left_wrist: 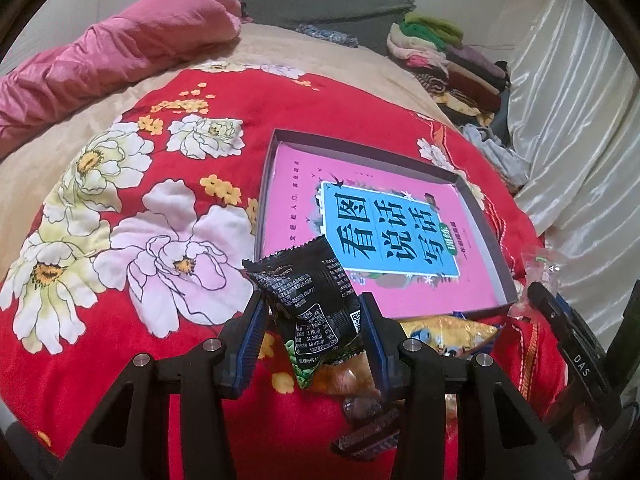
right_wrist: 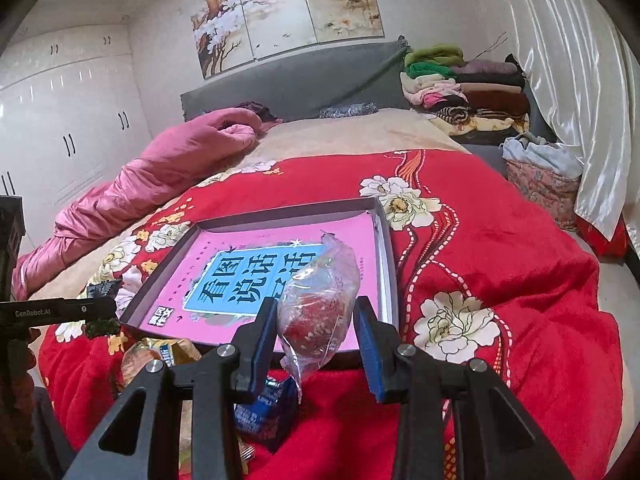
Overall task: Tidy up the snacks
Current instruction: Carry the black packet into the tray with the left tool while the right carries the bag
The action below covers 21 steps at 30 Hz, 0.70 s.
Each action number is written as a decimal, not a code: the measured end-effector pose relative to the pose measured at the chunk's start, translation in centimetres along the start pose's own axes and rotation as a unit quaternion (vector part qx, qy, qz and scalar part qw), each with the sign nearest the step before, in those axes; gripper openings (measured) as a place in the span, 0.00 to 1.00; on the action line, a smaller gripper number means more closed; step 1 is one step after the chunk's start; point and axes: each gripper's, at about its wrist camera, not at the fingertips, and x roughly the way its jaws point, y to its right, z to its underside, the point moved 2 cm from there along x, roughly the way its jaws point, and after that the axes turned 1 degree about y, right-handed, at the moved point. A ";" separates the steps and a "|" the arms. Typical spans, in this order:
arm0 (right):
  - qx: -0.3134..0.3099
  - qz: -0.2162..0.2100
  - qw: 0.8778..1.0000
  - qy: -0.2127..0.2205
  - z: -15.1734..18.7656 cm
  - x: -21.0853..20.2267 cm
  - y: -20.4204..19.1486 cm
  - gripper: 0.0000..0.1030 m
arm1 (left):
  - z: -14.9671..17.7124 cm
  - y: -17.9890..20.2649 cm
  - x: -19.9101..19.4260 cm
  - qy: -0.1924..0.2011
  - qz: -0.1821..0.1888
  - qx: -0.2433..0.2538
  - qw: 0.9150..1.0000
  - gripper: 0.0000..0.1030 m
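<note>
My left gripper (left_wrist: 314, 326) is shut on a black snack packet (left_wrist: 316, 300) and holds it above the red flowered blanket, just short of the near left corner of a shallow grey box (left_wrist: 494, 256) lined with a pink and blue book. My right gripper (right_wrist: 316, 322) is shut on a clear bag with a red snack (right_wrist: 320, 300), held over the box's near edge (right_wrist: 388, 264). The left gripper (right_wrist: 92, 308) with its black packet shows at the left in the right wrist view. The right gripper (left_wrist: 560, 320) shows at the right in the left wrist view.
More snacks lie on the blanket before the box: a yellow packet (left_wrist: 452, 332), brown and dark wrapped pieces (left_wrist: 364, 404), a blue packet (right_wrist: 264, 412). A pink quilt (left_wrist: 100, 64) lies at the far left. Folded clothes (right_wrist: 464, 84) are stacked by the headboard. Curtains hang at right.
</note>
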 end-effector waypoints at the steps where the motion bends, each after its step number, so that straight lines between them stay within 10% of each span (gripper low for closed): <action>1: -0.001 0.001 1.000 -0.001 0.0 0.1 0.0 0.38 | 0.0 0.1 0.1 0.000 0.000 0.000 1.000 0.46; 21: -0.003 0.016 1.000 -0.018 -1.1 3.4 1.3 0.38 | -1.8 0.4 3.4 -0.004 -0.013 -0.003 1.000 0.46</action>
